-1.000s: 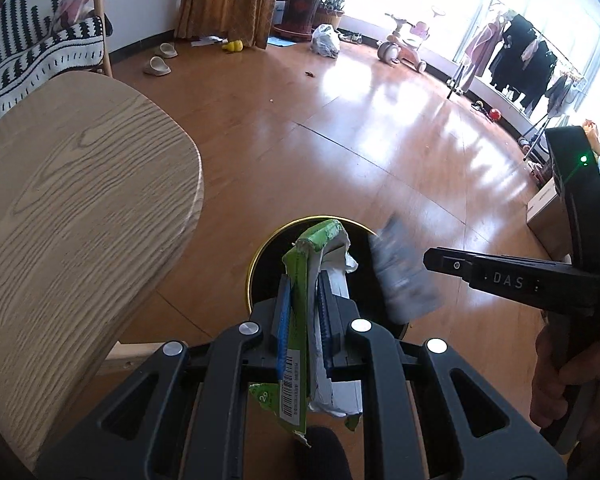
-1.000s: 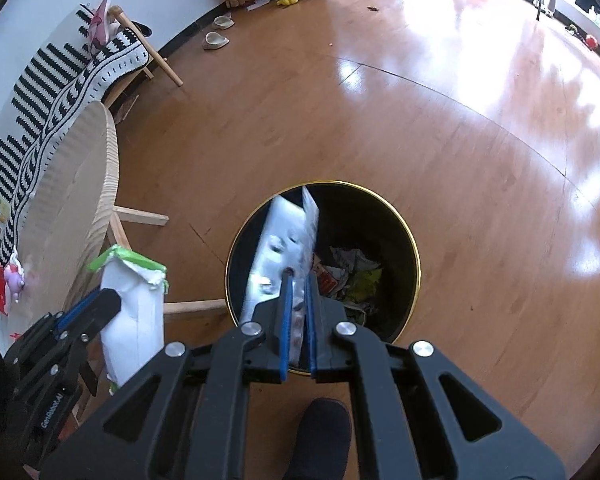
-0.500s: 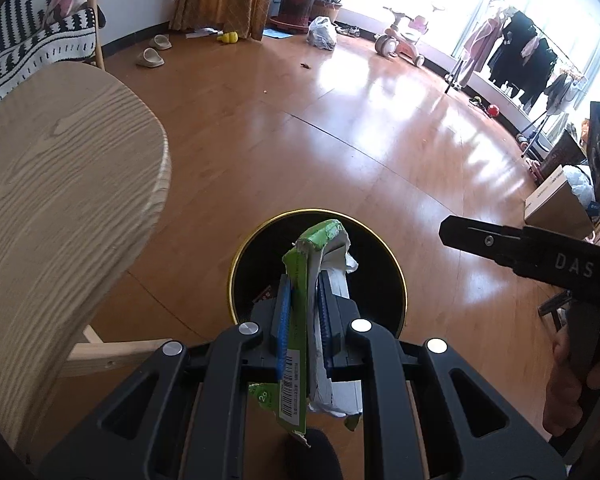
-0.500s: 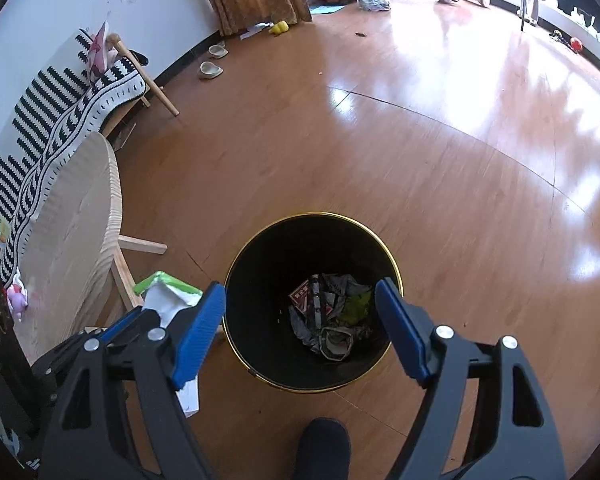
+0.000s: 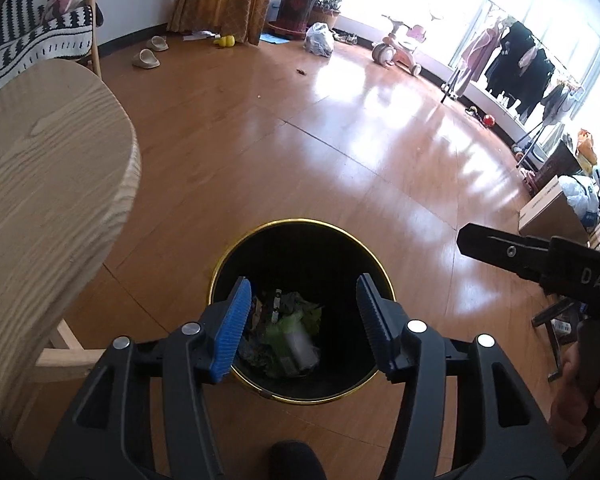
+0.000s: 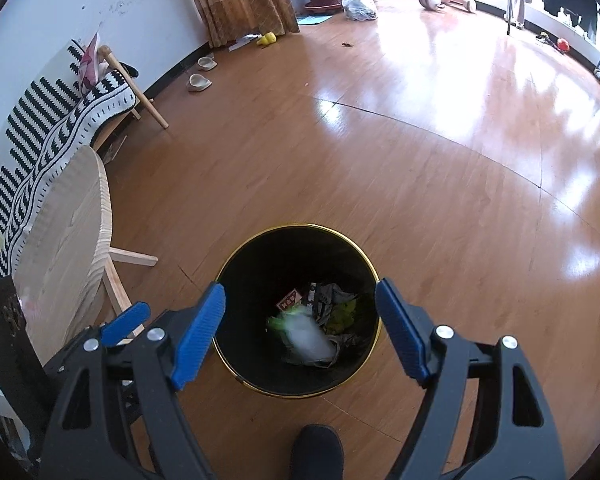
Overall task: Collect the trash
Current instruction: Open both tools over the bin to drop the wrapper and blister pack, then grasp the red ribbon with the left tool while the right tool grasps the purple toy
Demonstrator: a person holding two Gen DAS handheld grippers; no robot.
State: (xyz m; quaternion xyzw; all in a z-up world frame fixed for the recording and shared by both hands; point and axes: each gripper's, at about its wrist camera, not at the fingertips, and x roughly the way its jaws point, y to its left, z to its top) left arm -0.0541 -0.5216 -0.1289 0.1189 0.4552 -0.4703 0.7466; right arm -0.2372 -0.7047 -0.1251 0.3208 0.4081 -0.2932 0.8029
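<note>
- Blue pads line the left hand-held gripper (image 5: pixel 302 322), whose jaws are opening over the bin with nothing between them.
- Directly below, a black trash bin (image 5: pixel 236 264) with a gold rim stands on the wooden floor (image 5: pixel 300 152).
- Inside the bin, a green-and-white carton (image 5: pixel 294 340) shows blurred on top of crumpled wrappers (image 6: pixel 336 300) and a small red packet (image 6: pixel 288 300).
- The right hand-held gripper (image 6: pixel 300 328) hangs over the same bin, its blue-padded jaws wide apart and empty.
- From the left wrist view, the right hand-held gripper's black body enters from the right edge, with a hand (image 5: pixel 576 400) on its grip.
- From the right wrist view, the left hand-held gripper shows at the lower left, just beside the bin.
- A round light-wood table (image 5: pixel 40 200) stands just left of the bin.
- A dark shoe tip (image 6: pixel 318 448) shows at the bottom edge, near the bin.
- Farther off, a black-and-white patterned throw (image 6: pixel 40 128) drapes over a wooden frame by the wall.
- Slippers (image 5: pixel 148 58), a white plastic bag (image 5: pixel 319 36) and a child's tricycle (image 5: pixel 398 46) lie well apart from the bin.
</note>
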